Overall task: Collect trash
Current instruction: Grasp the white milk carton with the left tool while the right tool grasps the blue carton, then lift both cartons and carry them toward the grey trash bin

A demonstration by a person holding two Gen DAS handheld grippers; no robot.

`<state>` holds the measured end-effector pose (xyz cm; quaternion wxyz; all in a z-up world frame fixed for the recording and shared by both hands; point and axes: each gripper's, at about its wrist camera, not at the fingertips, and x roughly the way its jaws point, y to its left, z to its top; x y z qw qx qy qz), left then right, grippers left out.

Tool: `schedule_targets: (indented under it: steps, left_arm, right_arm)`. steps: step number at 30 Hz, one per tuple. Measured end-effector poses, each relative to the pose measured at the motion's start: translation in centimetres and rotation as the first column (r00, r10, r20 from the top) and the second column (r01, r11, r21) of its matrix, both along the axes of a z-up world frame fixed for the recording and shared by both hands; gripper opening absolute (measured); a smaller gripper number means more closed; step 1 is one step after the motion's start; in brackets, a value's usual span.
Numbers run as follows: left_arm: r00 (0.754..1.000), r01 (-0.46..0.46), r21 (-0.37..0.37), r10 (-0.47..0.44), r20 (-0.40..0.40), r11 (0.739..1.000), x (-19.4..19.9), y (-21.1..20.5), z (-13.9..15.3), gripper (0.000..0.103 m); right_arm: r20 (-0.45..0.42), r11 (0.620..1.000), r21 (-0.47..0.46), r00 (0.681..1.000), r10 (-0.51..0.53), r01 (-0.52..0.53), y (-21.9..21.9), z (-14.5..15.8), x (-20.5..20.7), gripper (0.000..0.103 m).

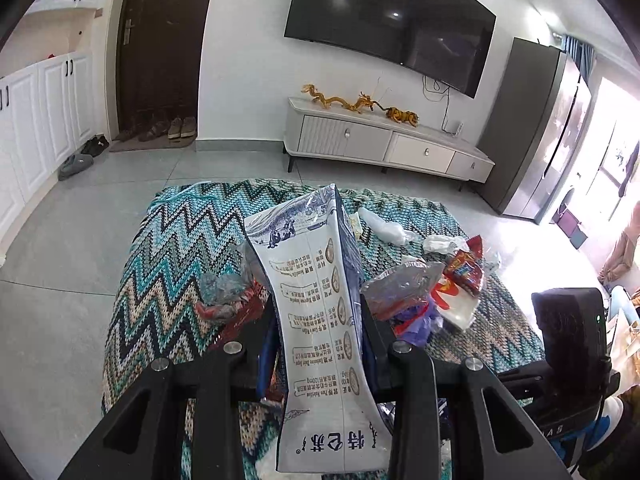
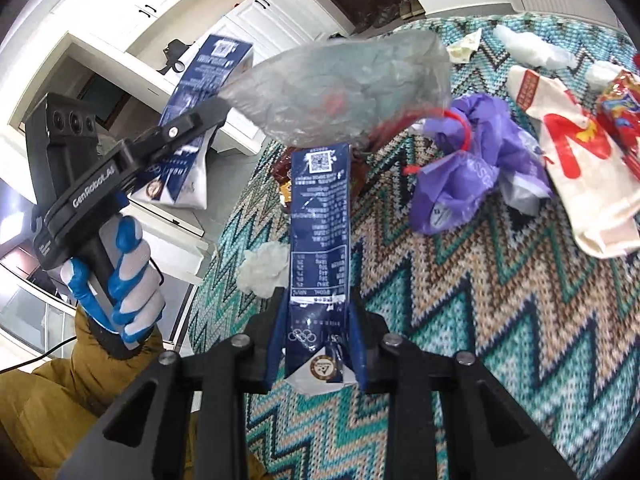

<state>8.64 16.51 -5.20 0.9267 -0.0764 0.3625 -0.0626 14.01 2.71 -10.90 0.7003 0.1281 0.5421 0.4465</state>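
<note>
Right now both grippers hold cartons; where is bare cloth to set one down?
Free: the zigzag cloth right of the right gripper, below the purple bag. Crowded: far right, around the white paper bag and red wrapper.

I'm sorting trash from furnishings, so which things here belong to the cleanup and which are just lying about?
Trash: milk carton, second milk carton, purple bag, paper bag, red wrapper, tissue.
Lying about: TV, shoes, dragon figures.

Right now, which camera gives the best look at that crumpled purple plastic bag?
The right wrist view: the purple bag lies fully visible on the zigzag blanket. The left wrist view shows only a purple scrap behind the milk carton.
</note>
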Motion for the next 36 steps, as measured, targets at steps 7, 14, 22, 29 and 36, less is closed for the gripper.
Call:
schedule_targets:
  steps: [7, 14, 22, 29, 36]
  left_arm:
    - [0.998, 0.054, -0.028, -0.055, -0.035, 0.998, -2.4, -0.7, -0.5, 0.033]
    - [0.982, 0.136, -0.151, -0.154, -0.112, 0.979, -5.1, -3.3, -4.2, 0.033]
    - [0.977, 0.121, -0.329, -0.172, -0.129, 0.936, -5.5, -3.1, -6.3, 0.033]
    - [0.981, 0.070, -0.366, -0.130, -0.141, 0.928, -5.1, -2.4, -6.9, 0.048]
    - [0.976, 0.075, -0.268, -0.126, -0.179, 0.961, -5.8, -4.3, -8.1, 0.049]
  right_arm:
    - [0.051, 0.998, -0.047, 0.998, -0.036, 0.038, -3.4, 1.6, -2.4, 0.027]
    - [0.056, 0.985, -0.111, 0.990, -0.126, 0.132, -9.2, 0.9, -4.1, 0.027]
    - [0.072, 0.967, -0.073, 0.968, -0.240, 0.245, -13.4, 1.1, -5.4, 0.027]
    - [0.074, 0.953, -0.088, 0.956, -0.283, 0.289, -16.2, 0.5, -6.5, 0.027]
    - [0.086, 0.955, -0.110, 0.959, -0.269, 0.277, -15.8, 0.2, -6.8, 0.027]
